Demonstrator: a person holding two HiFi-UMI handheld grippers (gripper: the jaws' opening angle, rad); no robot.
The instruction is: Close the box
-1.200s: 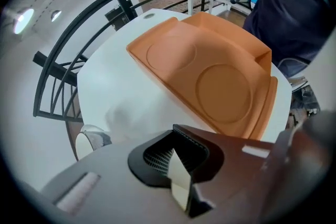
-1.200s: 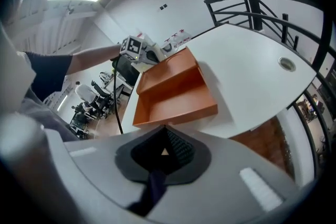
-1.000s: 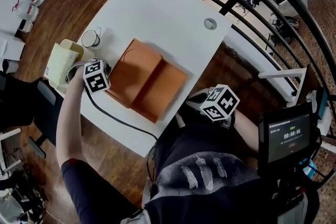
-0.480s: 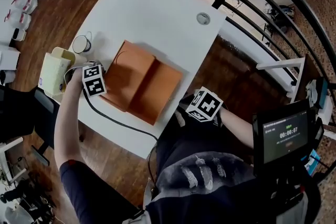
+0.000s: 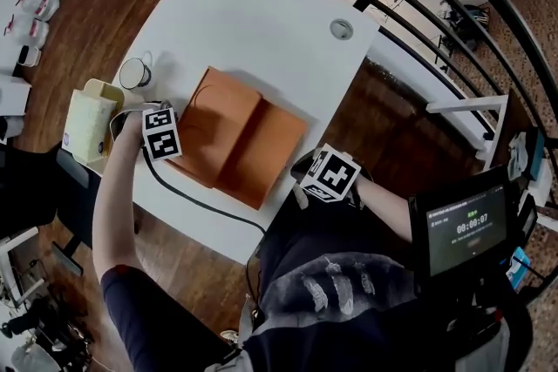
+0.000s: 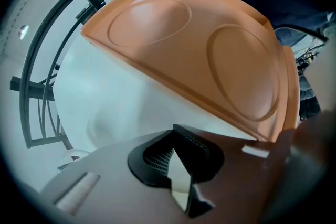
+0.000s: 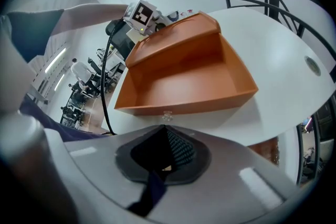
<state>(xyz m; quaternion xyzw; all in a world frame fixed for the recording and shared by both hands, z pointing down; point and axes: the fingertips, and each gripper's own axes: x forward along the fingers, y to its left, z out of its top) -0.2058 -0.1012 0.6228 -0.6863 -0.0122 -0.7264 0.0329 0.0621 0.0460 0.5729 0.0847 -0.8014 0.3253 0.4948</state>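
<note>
An orange box lies open on the white table. Its lid is on the left and tilts up off the table. My left gripper is at the lid's outer left edge. In the left gripper view the lid's underside, with two round embossed rings, fills the frame just ahead of the left gripper, which is shut and empty. My right gripper hovers by the table's near right edge. In the right gripper view it is shut and faces the box's empty inside.
A mug and a cream container stand at the table's left edge. A black cable runs across the near side. A round grommet sits at the far right corner. Black railing borders the table.
The left gripper has closed in on the lid, which now tilts up higher. The right gripper has moved left, nearer the box's open side.
</note>
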